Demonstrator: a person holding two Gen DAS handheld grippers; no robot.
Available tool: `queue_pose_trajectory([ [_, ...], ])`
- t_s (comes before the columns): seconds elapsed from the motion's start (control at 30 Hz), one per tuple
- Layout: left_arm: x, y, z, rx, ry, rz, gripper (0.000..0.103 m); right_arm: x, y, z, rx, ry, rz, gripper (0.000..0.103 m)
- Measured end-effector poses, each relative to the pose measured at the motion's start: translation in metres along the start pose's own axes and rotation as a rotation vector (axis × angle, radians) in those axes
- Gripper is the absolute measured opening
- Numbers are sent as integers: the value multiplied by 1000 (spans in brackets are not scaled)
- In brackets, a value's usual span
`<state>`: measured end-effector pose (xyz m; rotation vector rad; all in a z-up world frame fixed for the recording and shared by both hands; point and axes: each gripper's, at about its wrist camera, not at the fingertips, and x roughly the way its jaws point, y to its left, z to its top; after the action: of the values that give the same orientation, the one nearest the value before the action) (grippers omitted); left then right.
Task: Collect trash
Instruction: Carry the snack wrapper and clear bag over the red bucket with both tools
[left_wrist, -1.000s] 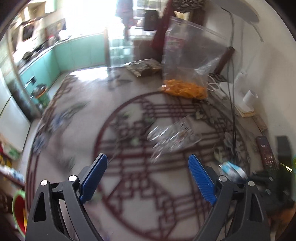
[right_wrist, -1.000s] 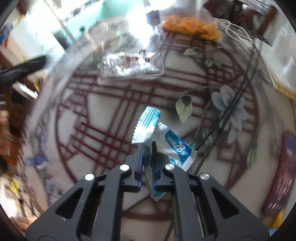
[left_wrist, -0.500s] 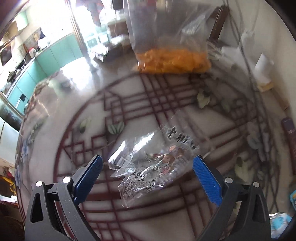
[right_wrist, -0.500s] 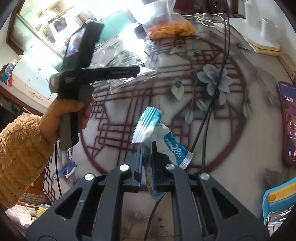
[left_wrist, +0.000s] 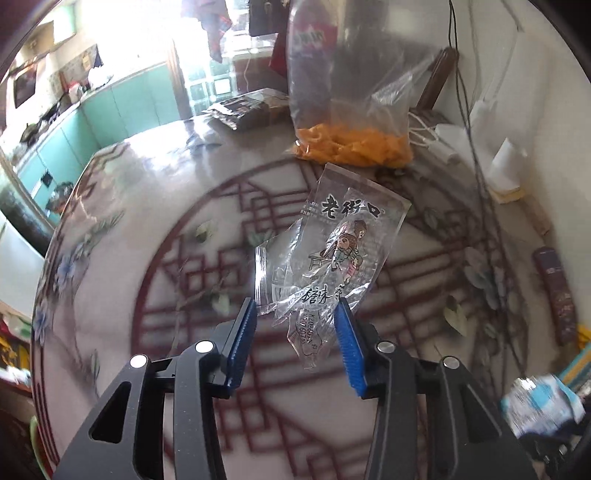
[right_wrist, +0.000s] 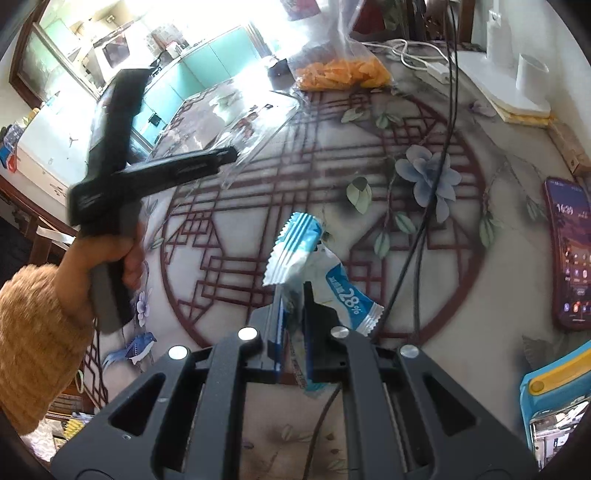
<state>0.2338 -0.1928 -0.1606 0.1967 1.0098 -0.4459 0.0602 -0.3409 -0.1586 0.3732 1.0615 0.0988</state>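
- Trash in my left gripper (left_wrist: 297, 325): a clear printed wrapper (left_wrist: 332, 258), its crumpled near end between my blue pads (left_wrist: 347, 343), the rest lying toward the tabletop's (left_wrist: 147, 206) middle.
- My left jaws are closing, touching its sides.
- My right gripper (right_wrist: 291, 306) is clamped tight on a blue-and-white wrapper (right_wrist: 295, 251), lifted above the tabletop.
- A bag of orange snacks (left_wrist: 354, 144) sits at the far edge; a phone (right_wrist: 570, 254) lies near the right edge.
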Motion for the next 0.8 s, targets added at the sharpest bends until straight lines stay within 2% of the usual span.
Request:
queue_pose_trajectory([
  [0.17,-38,17,-33,-73,8,-12,41,-7,29,2,-56,-30,-21,9],
  [0.37,-72,30,-76,-103,0,-24,43,-6,61,1,-123,-34,-40,9],
  [0.8,-97,71,-137,-191,35,-2,43,9,112,-11,-180,-17,-40,10],
])
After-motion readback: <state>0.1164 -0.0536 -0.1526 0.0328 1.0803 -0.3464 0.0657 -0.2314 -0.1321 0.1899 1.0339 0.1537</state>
